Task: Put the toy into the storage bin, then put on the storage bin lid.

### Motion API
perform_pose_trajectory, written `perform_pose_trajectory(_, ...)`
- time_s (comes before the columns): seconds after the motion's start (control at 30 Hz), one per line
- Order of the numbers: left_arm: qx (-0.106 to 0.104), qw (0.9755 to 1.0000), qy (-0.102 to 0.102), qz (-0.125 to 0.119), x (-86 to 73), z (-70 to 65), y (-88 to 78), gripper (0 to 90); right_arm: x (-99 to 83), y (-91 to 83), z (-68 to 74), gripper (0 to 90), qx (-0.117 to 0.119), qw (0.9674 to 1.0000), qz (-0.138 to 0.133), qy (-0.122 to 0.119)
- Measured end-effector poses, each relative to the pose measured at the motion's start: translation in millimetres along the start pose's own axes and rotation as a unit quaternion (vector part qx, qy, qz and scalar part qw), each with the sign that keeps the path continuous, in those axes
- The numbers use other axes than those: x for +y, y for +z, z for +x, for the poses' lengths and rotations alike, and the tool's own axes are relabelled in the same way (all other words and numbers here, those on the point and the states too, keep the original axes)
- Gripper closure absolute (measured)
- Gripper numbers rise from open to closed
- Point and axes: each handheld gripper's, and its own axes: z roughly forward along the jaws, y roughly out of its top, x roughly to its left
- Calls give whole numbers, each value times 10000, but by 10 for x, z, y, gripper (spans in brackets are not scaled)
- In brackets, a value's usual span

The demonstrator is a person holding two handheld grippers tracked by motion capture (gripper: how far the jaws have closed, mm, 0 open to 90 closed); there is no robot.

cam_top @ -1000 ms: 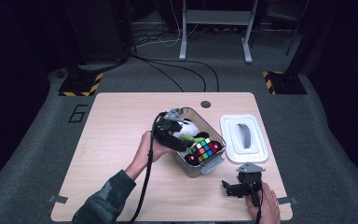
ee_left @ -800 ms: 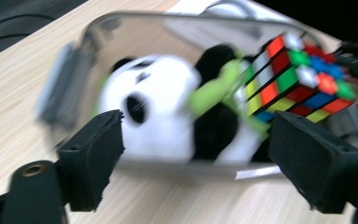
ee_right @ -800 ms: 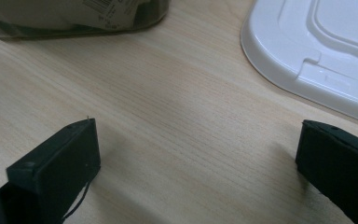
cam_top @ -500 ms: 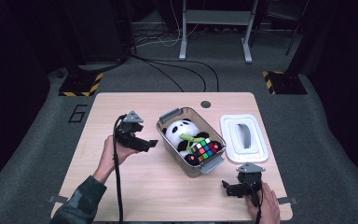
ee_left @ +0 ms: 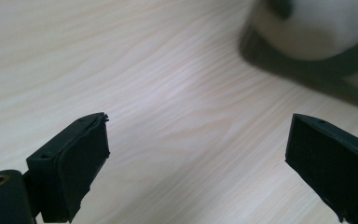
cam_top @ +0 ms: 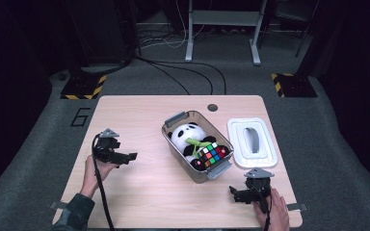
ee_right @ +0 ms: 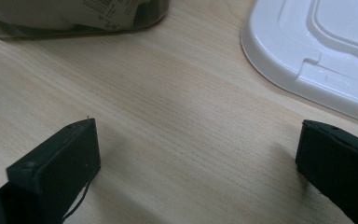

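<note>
In the middle of the desk stands a clear plastic box with grey clips at its two short ends, turned a little slantwise. Inside the box lies a panda plush toy — white with black ears and a green piece on it — and against the panda, at the end of the box closer to the person, rests a coloured puzzle cube. Just beside the box, on its right, lies the white lid, flat on the desk and apart from the box.

The left tongs are well to the left of the box, low over the wood, pointing toward the box. Their jaws have just been opening and now stand wide; between them is nothing, only bare desk, and they touch no thing. The right tongs are in front of the box, near its right corner and below the lid. Their jaws also stand wide apart and hold nothing — in the right gripper view the wood shows between them, with the lid's edge ahead.
</note>
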Motion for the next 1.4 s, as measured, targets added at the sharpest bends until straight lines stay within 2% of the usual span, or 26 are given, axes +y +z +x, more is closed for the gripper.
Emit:
perform_pose_trajectory(0.03,38,9999,-155,-23,-67,47,32,47,0,0,0,0,3,10000,1,-3)
perform_pose_trajectory(0.1,88,9997,-209,22,-126,101,57,32,0,0,0,0,3,10000,2,-3)
perform_pose_trajectory(0.17,234,9990,-391,37,-282,233,134,5,4,2,-2,0,8,10000,4,-36)
perform_pose_trajectory(0.3,284,9985,-449,115,-446,349,220,0,12,4,1,0,42,10000,25,-12)
perform_pose_trajectory(0.37,316,9986,-373,189,-481,376,244,0,11,4,1,0,42,10000,24,-12)
perform_pose_trajectory(0.43,531,9984,-176,4,-543,380,246,0,11,4,2,0,36,10000,23,-6)
perform_pose_trajectory(0.5,584,9979,105,-264,-632,377,253,1,10,3,5,0,24,10000,20,1)
perform_pose_trajectory(0.53,797,9964,232,-190,-643,353,263,7,9,3,7,0,2,10000,22,3)
perform_pose_trajectory(0.6,775,9966,226,-186,-641,355,262,0,9,3,7,0,1,10000,20,5)
perform_pose_trajectory(0.73,729,9967,298,-184,-649,351,257,0,26,18,-23,0,148,9998,35,-114)
perform_pose_trajectory(0.83,782,9964,285,-160,-650,340,255,0,25,19,-29,0,157,9998,18,-141)
perform_pose_trajectory(1.03,789,9963,257,-201,-655,329,260,0,53,14,-77,0,216,9994,169,-221)
perform_pose_trajectory(1.07,793,9963,261,-189,-655,329,258,0,69,19,-74,0,162,9996,213,-113)
perform_pose_trajectory(1.13,793,9963,260,-190,-654,329,258,0,97,15,-103,0,103,9993,347,-92)
perform_pose_trajectory(1.2,787,9964,259,-203,-655,329,260,0,119,11,-153,3,-40,9994,344,-49)
perform_pose_trajectory(1.3,784,9964,262,-203,-655,330,260,0,155,7,-258,0,-53,9994,290,177)
perform_pose_trajectory(1.4,783,9964,264,-203,-655,330,259,0,215,10,-378,0,-154,9993,181,298)
